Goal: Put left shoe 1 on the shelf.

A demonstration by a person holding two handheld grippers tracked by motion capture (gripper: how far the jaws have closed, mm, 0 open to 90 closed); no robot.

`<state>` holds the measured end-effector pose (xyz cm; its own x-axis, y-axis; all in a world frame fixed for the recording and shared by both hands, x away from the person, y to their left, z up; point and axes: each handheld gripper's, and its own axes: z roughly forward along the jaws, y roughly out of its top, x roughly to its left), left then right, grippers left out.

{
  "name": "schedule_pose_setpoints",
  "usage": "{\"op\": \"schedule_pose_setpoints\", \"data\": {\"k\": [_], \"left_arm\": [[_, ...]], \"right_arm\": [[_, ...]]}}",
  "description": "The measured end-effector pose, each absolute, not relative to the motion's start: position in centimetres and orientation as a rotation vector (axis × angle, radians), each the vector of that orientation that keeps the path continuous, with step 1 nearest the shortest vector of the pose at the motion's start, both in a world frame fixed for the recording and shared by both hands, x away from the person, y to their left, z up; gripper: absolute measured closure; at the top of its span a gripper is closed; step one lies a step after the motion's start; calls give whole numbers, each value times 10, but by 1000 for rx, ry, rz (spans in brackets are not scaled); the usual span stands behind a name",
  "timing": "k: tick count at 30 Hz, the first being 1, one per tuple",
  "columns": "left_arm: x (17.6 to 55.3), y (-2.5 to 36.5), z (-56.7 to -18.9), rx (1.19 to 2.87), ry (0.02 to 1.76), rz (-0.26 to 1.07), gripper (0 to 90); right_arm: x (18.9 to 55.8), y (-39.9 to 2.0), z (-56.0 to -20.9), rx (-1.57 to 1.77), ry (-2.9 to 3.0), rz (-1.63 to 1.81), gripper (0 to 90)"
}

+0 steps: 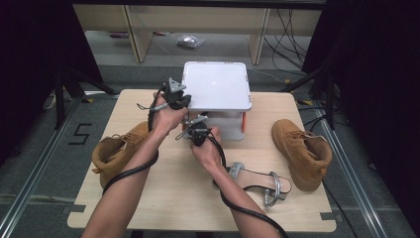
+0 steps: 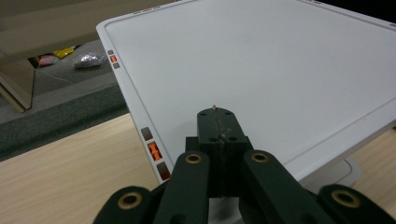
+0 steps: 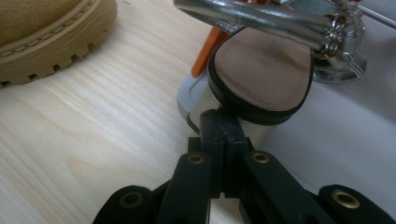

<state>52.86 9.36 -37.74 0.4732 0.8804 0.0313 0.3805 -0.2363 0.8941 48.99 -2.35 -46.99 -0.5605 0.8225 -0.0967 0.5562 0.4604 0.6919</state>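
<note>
On the light wood table stands a white rack with a flat top shelf and orange side parts. The table sits on a grey floor, with dark curtains at both sides, pale cupboards at the back, and cables on the floor. There are two tan boots: the left boot lies at the table's left edge and the right boot stands near the right edge. There are two silver sandals. One sandal lies on the table near the front, just beside the person's right forearm. In the right gripper view, the second sandal sits on the rack's lower shelf, with its sole edge hanging out over the shelf edge. The right gripper has its jaws pressed together with nothing between them, and its tip is right at that sole; I cannot tell if it touches. The left gripper also has its jaws together, holds nothing, and hangs over the top shelf near its corner.
</note>
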Motion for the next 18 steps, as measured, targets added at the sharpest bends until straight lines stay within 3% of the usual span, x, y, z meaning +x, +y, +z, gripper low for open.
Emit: {"op": "schedule_pose_setpoints", "data": {"k": [18], "left_arm": [[529, 94, -377, 1820, 1066, 689, 899]], "right_arm": [[503, -20, -477, 1143, 2256, 834, 900]]}}
